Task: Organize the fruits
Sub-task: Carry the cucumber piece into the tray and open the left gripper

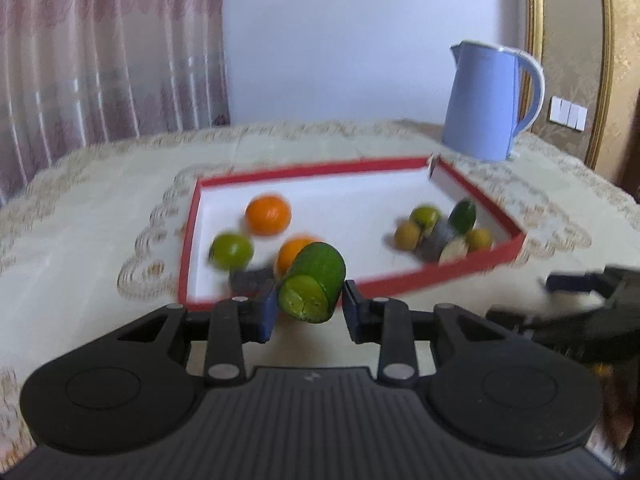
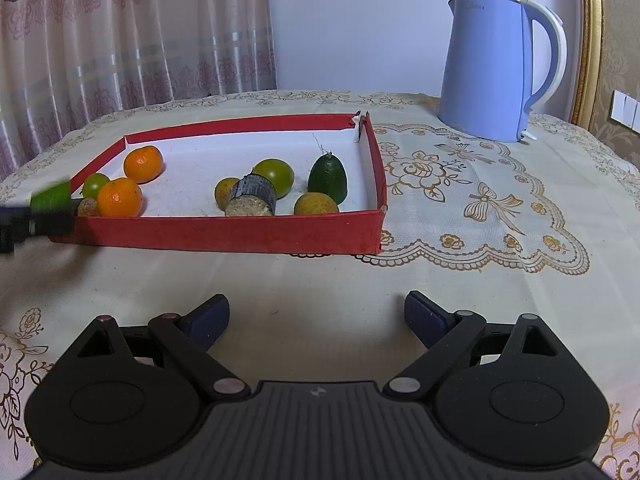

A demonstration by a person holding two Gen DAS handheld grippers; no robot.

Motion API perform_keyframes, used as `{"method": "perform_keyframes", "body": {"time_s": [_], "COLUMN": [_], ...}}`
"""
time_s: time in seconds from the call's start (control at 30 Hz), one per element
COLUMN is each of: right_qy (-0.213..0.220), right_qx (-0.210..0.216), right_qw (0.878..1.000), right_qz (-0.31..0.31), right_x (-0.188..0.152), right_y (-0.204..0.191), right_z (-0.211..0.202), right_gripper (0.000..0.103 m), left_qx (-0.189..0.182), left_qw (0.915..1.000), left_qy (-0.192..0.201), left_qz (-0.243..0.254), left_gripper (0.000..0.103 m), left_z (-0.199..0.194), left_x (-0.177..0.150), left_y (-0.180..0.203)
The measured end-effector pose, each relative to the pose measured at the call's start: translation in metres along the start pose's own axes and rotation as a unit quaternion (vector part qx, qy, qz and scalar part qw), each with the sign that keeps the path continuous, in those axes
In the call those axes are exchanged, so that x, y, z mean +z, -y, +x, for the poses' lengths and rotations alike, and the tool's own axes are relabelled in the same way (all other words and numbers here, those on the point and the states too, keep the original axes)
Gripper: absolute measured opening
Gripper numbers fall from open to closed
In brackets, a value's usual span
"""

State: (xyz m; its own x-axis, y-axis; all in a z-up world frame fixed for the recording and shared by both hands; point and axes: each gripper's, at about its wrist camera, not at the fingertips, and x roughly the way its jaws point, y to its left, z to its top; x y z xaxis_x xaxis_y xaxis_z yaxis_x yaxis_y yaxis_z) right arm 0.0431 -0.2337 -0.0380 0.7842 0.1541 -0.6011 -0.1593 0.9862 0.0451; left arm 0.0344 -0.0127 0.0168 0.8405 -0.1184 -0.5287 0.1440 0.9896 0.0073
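The surface (image 2: 320,280), under a cream lace cloth, fills both views, and the blue kettle (image 2: 494,68) stands tall toward its far right corner, well apart from everything else. In the middle of the surface sits the red tray (image 2: 224,234), shallow and white inside, and that's where the fruit is gathered.

Left end of the tray: two oranges (image 2: 143,164), one nearer (image 2: 119,197), with a green lime (image 2: 95,185) tucked between them at the left wall. Right end: a dark green avocado (image 2: 329,178) upright by the right wall, another green lime (image 2: 275,176), a dark cut cylinder (image 2: 252,196) lying on its side, and two yellowish small fruits (image 2: 316,204) close around it.

Now the left tongs (image 1: 308,308), hanging just above the tray's near left corner, clamp a cut green cucumber piece (image 1: 314,282) between the blue pads, pale cut face toward the camera. The left view is blurred.

The right tongs (image 2: 316,320) hang over bare cloth near the front edge of the surface, jaws spread wide, nothing between them, well short of the tray.
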Motion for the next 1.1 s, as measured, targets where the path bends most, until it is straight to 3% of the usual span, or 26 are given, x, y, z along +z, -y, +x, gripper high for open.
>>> {"method": "perform_keyframes", "body": {"time_s": [0.17, 0.43, 0.8, 1.1], "right_qy": [0.000, 0.000, 0.000, 0.000], "right_qx": [0.000, 0.001, 0.002, 0.002], "right_qw": [1.000, 1.000, 1.000, 1.000], "right_qz": [0.000, 0.001, 0.001, 0.000], "right_x": [0.000, 0.000, -0.001, -0.001], "right_y": [0.000, 0.000, -0.002, -0.002], "right_z": [0.000, 0.000, 0.001, 0.002], "right_gripper": [0.095, 0.096, 0.097, 0.097], "left_qx": [-0.002, 0.018, 0.035, 0.042], "left_qw": [0.9999, 0.9998, 0.9982, 0.9976], "left_qy": [0.016, -0.007, -0.048, -0.053], "left_qz": [0.007, 0.000, 0.006, 0.010], "left_gripper": [0.031, 0.031, 0.031, 0.031], "left_z": [0.016, 0.075, 0.130, 0.143], "left_x": [0.034, 0.057, 0.058, 0.050], "left_y": [0.014, 0.025, 0.030, 0.031]}}
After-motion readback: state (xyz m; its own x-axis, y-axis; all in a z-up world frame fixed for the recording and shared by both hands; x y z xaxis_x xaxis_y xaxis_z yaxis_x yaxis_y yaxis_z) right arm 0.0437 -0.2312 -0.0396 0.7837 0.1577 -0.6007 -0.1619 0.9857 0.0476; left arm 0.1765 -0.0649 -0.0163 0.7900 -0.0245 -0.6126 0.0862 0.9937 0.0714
